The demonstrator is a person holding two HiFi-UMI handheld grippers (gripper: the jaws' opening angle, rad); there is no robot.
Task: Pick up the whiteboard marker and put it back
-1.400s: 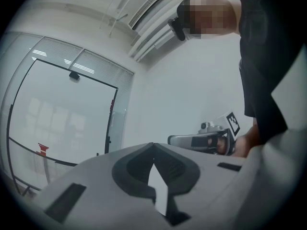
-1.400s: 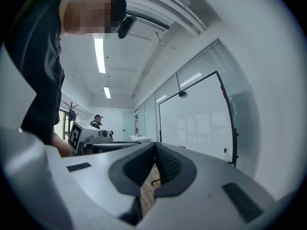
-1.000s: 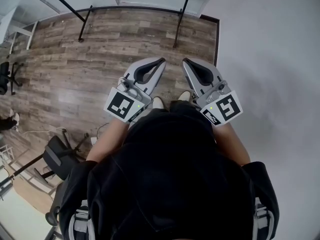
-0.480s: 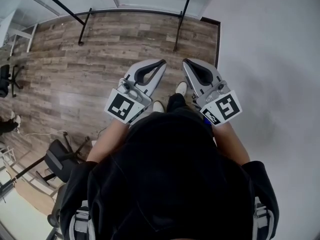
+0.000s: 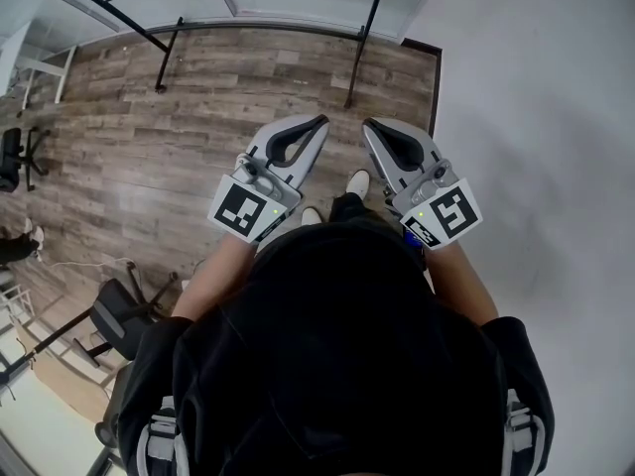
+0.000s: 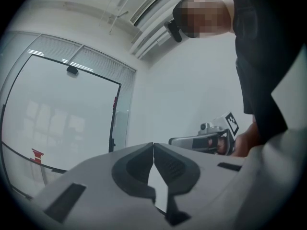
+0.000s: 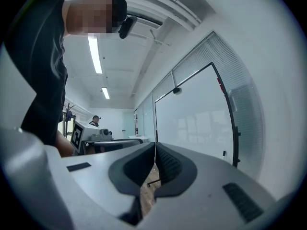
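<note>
Head view: the left hand-held gripper [image 5: 319,123] and the right hand-held gripper [image 5: 368,125] were held out side by side over the wooden floor [image 5: 149,117]. Their tips lay near each other but apart, and a white shoe [image 5: 357,181] showed between them. The white wall [image 5: 546,117] ran along the right. A black stand leg [image 5: 362,28] rose at the top and an office chair [image 5: 124,315] sat low on the left. The whiteboard marker showed nowhere, so its place and its long axis could not be told.

Left gripper view: the left hand-held gripper [image 6: 153,145] had its jaws pressed together at the tips, with nothing between them. Past it, the right hand-held gripper [image 6: 206,140] hung beside the person's dark shirt [image 6: 259,56].

Right gripper view: the right hand-held gripper [image 7: 154,145] was likewise closed tight and empty. A black-framed whiteboard [image 7: 192,114] stood ahead on the right. The left hand-held gripper [image 7: 91,135] sat off to the left.
</note>
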